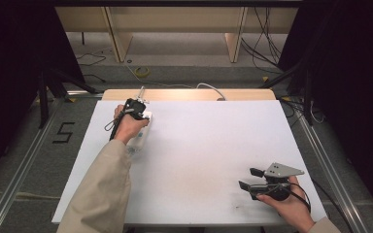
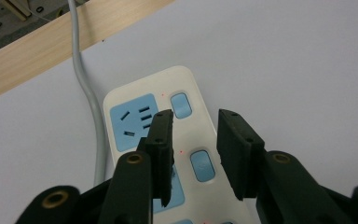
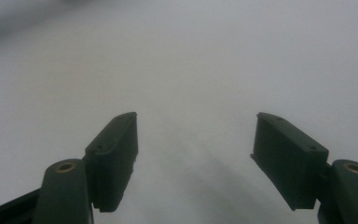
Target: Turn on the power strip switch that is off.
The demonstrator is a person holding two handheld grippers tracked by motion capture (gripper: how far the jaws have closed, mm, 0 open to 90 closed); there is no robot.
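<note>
Parted a little, the jaws of my left gripper point(image 2: 196, 140) hover over the power strip point(image 2: 168, 140), one blue switch point(image 2: 202, 165) showing in the gap, nothing pinched. No earlier step concerns me; my guess is a switch press, so I would narrow the jaws, centre one tip on the button and push straight down, keeping clear of the grey cord point(image 2: 89, 93). My right gripper point(image 3: 193, 154) rests wide apart and empty above bare white. Outward, the strip lies at the far left of the white tabletop point(image 1: 199, 145), near its wooden edge point(image 1: 189, 94), with cables on the floor point(image 1: 175, 73) beyond.
</note>
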